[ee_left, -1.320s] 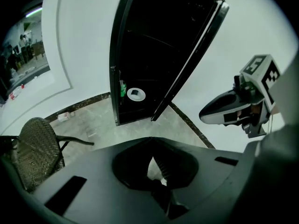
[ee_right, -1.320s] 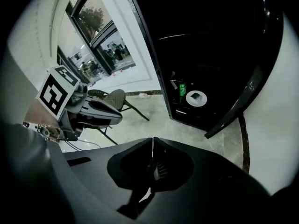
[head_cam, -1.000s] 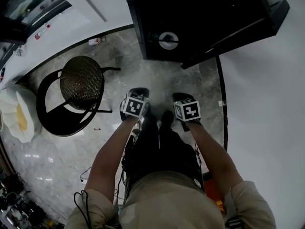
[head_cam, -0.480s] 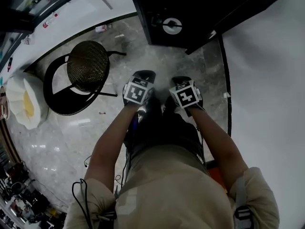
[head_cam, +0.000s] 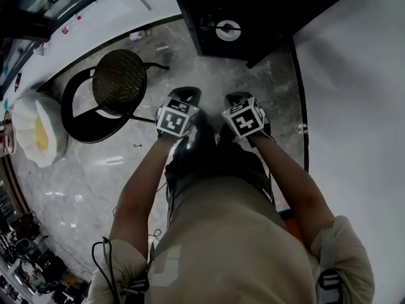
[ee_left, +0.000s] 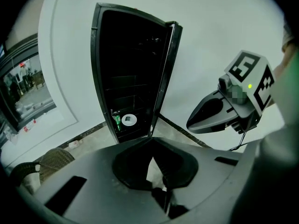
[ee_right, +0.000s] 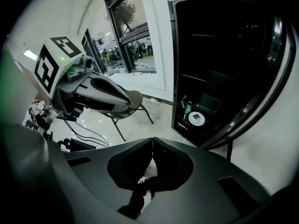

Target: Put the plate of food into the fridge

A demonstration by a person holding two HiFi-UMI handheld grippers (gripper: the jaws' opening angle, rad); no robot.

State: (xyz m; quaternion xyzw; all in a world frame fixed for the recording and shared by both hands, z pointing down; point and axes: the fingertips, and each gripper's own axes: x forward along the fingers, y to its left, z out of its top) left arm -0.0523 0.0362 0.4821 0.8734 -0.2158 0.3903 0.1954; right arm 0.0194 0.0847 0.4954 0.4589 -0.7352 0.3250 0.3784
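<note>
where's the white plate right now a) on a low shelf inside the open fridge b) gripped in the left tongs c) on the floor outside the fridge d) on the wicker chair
a: the white plate sits on a low shelf inside the open fridge, beside a green can, while the left tongs and right tongs are shut with nothing in them.

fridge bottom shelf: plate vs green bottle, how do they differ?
Colour: the plate is white, the green bottle is green.
Pose: the plate lies flat, the green bottle stands upright.
Shape: the plate is wide and round, the green bottle narrow and tall.
Shared: both sit side by side low in the open fridge.
</note>
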